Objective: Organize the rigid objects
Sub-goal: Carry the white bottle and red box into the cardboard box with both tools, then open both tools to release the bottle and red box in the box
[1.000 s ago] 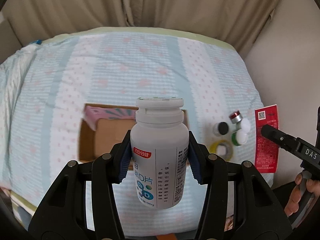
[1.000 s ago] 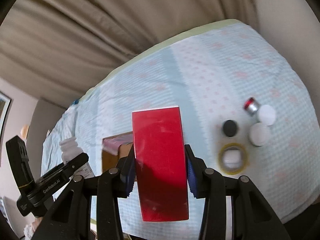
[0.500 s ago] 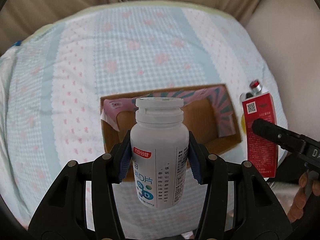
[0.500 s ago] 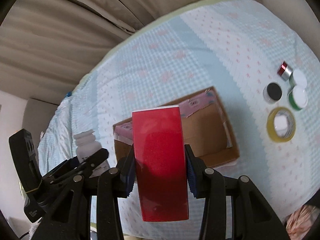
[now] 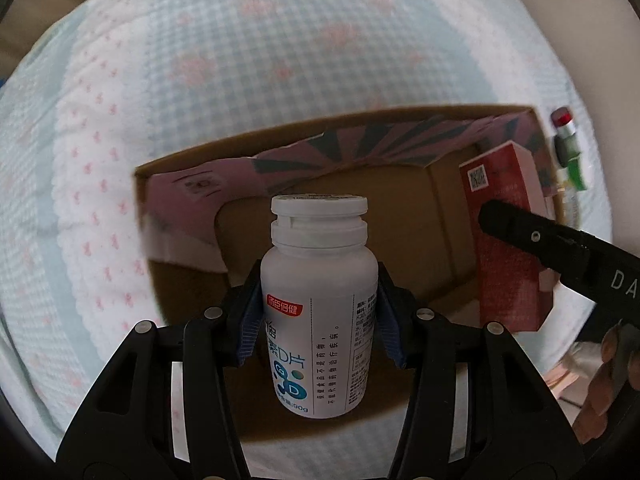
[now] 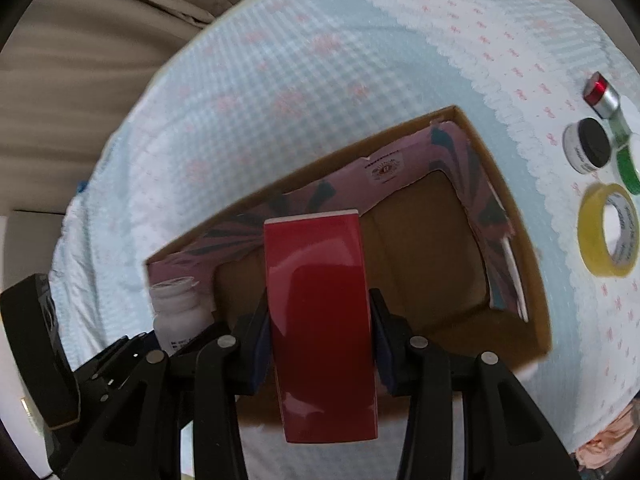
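My left gripper (image 5: 320, 320) is shut on a white pill bottle (image 5: 320, 304) with a blue and red label, held over the left part of an open cardboard box (image 5: 452, 240) with pink inner flaps. My right gripper (image 6: 320, 332) is shut on a glossy red box (image 6: 320, 312), held over the same cardboard box (image 6: 420, 248). The left wrist view shows the red box (image 5: 508, 248) and a black finger (image 5: 532, 236) of the right gripper at the right end of the carton. In the right wrist view, the pill bottle (image 6: 178, 308) sits at the lower left.
On the checked bedspread (image 6: 304, 64) right of the carton lie a yellow tape roll (image 6: 608, 236), a black-lidded jar (image 6: 588, 144), a green-labelled bottle (image 6: 628, 164) and a small red-capped vial (image 6: 600, 92). Beige curtains (image 6: 80, 40) hang behind the bed. A hand (image 5: 608, 380) shows at lower right.
Both grippers have come down toward the cardboard box, which now looms much larger. The bottle and the red box now hang over its opening; the small items slid toward the right edge.
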The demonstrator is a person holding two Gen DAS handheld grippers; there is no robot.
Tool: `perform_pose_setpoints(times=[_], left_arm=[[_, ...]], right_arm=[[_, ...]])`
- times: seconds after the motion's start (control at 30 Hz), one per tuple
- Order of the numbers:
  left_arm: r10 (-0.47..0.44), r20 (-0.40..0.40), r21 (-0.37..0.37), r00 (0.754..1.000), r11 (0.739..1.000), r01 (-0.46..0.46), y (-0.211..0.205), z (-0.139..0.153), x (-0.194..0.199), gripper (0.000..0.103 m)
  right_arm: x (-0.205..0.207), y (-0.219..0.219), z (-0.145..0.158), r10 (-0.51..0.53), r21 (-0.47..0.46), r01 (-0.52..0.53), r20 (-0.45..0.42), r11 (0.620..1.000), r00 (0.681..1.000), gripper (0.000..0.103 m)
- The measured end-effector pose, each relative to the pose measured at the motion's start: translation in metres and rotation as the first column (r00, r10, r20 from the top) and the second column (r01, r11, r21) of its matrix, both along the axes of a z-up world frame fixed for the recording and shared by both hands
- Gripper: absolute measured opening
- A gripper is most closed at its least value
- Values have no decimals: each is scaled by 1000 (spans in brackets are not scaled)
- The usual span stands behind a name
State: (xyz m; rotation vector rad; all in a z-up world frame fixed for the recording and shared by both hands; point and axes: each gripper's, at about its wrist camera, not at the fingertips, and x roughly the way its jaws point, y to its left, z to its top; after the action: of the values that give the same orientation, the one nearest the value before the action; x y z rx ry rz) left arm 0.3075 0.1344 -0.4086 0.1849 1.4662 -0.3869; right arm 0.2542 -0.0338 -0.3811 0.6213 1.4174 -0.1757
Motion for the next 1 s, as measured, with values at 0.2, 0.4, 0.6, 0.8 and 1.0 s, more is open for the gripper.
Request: perform_pose_setpoints(times=[0.2,0.4,0.6,0.8,1.0], left_arm=[[-15,-37,20,999,1000,16,-12,-33,3,47],[-88,-13,21,996,996,88,-28,-38,-1,48],[-148,18,-13,989,989,148,-34,-28,-5,103],[-106,-10,-17,994,994,106,-33,-33,-5,103],[-115,17,-10,993,993,116,-38,-23,-9,103]], right_arm=[[16,1,-35,71,-45,-73,-47,996,996,40],[27,2,-50,135,-58,-139,-68,989,988,40],[33,3,-60,233,-105,-245,-120,964,965,89],[32,-1,-66,240,-41,-246,-118,968,964,103],[32,-1,-57,219,-47,-225,-95,973,971,103]])
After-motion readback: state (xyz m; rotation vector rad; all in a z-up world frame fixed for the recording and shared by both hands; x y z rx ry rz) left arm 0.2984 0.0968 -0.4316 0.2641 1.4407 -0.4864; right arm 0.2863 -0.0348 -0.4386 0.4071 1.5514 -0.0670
